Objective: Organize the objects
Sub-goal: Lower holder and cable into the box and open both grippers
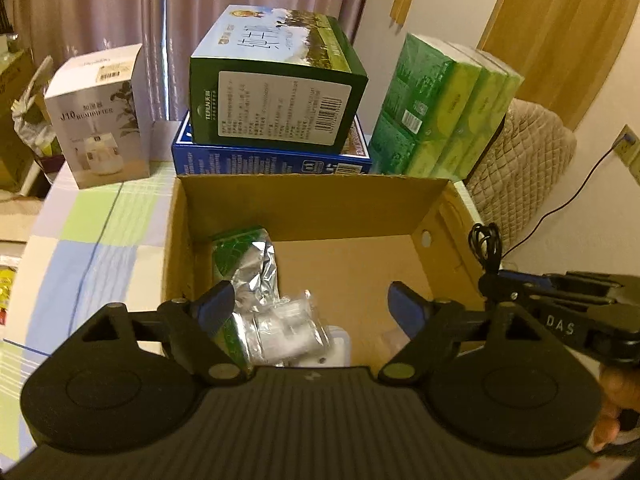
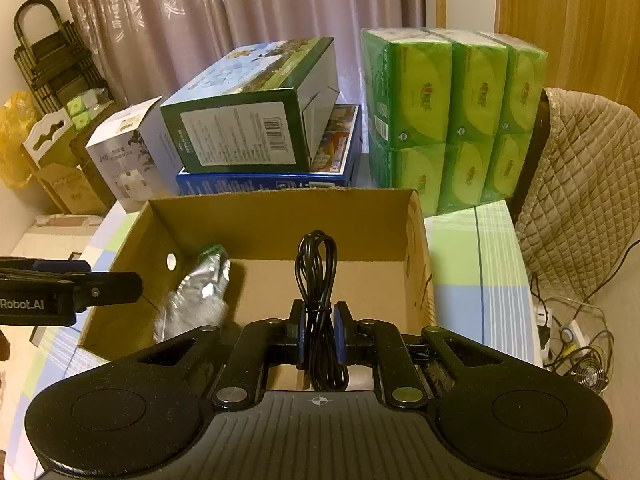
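Left wrist view: the near part of the carton (image 1: 304, 208) is cut off by the body of the left tongs (image 1: 310, 300), so its near wall and part of its floor stay hidden. Inside, toward the left, lie a green-and-foil pouch (image 1: 244, 256) and a clear plastic bag (image 1: 288, 320) with something white in it; what the bag contains is too blurred to tell. A white item (image 1: 340, 344) just beneath the bag is mostly covered.

The left tongs are spread wide above the carton, their blue pads well apart and touching nothing. The right tongs (image 2: 319, 330) are pressed together on a coiled black cable (image 2: 316, 280), pinching it at its middle; the loop stands up above the pads and the tail hangs below them, over the carton's open top near its right side. In the left wrist view the same cable (image 1: 486, 248) shows at the tip of the right tongs (image 1: 496, 280), by the carton's right wall.

Beyond the far wall, on the checked surface (image 2: 472, 280), a green box (image 2: 248, 120) sits on a flat blue box (image 2: 264, 182); the blue one is largely hidden by the carton's rim. A white humidifier box (image 1: 100, 120) stands to the left and a pack of green tissues (image 2: 452, 120) to the right. A quilted chair (image 2: 580, 200) is partly cut off at the right edge.
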### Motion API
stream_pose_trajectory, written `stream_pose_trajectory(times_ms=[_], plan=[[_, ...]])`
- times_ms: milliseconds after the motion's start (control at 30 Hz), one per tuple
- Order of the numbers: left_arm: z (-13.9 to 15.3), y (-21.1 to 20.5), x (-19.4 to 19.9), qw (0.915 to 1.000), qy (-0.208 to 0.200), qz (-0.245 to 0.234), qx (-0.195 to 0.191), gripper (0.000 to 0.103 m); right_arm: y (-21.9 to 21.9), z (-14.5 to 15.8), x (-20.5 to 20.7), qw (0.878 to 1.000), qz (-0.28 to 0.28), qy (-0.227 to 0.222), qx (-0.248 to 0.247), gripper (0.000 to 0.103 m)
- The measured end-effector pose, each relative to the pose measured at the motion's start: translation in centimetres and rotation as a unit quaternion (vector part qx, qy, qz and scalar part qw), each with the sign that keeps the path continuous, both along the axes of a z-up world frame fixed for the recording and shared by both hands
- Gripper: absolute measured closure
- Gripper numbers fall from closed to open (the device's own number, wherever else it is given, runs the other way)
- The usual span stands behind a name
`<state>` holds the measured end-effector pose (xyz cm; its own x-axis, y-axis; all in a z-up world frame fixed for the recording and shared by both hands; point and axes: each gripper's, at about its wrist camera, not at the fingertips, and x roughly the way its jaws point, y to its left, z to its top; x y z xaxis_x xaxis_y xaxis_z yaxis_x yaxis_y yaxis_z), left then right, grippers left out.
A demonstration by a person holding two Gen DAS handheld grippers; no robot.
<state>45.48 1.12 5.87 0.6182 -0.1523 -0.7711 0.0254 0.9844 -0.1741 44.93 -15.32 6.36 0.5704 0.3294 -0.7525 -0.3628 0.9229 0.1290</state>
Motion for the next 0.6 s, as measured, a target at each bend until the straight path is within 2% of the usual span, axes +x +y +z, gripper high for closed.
stream_pose_trajectory(times_ms=[600], plan=[[-0.42,0.58,-0.68,0.9999,0.009,-0.002,0.004,0.022,0.44,-0.01,-0.09,1.000,0.003,0.005,0.005,0.092]])
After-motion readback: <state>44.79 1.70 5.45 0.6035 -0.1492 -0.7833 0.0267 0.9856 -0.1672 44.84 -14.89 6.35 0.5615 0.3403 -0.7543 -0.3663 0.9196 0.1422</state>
